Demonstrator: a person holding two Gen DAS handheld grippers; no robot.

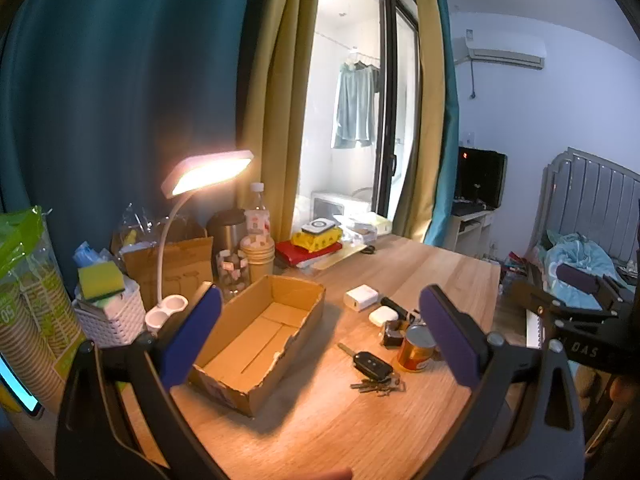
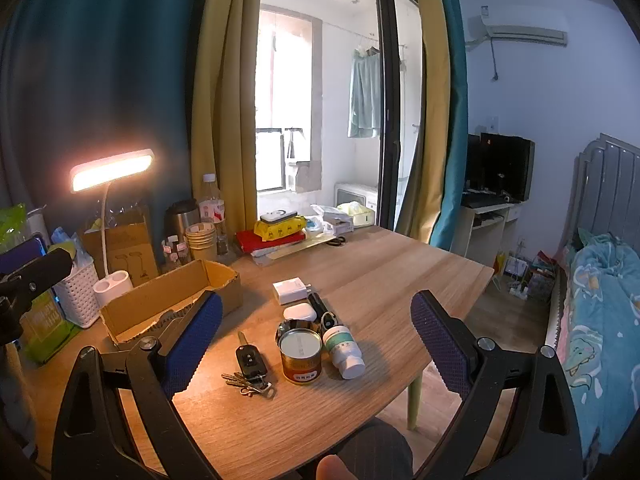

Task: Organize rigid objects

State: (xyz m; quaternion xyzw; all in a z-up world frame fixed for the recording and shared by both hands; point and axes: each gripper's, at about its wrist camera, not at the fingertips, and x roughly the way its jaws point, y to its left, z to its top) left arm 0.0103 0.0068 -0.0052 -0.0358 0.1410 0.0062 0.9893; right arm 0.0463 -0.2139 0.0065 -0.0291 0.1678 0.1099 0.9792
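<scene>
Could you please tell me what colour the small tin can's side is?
Orange-gold, with a pale silver lid: the tin can shows best in the right wrist view.

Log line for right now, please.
left tongs: open, empty | right tongs: open, empty | cardboard box: empty | keys, can: on table

lit desk lamp (image 2: 112, 170) | white basket (image 1: 114, 314) | paper cups (image 2: 201, 240) | scissors (image 2: 336, 241)

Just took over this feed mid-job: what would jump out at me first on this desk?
The lit desk lamp glows at the back left, over an empty cardboard box lying open on the wooden table. Right of the box sits a small cluster: car key with keyring, orange tin, white pill bottle, charger. Both grippers hover open.
</scene>
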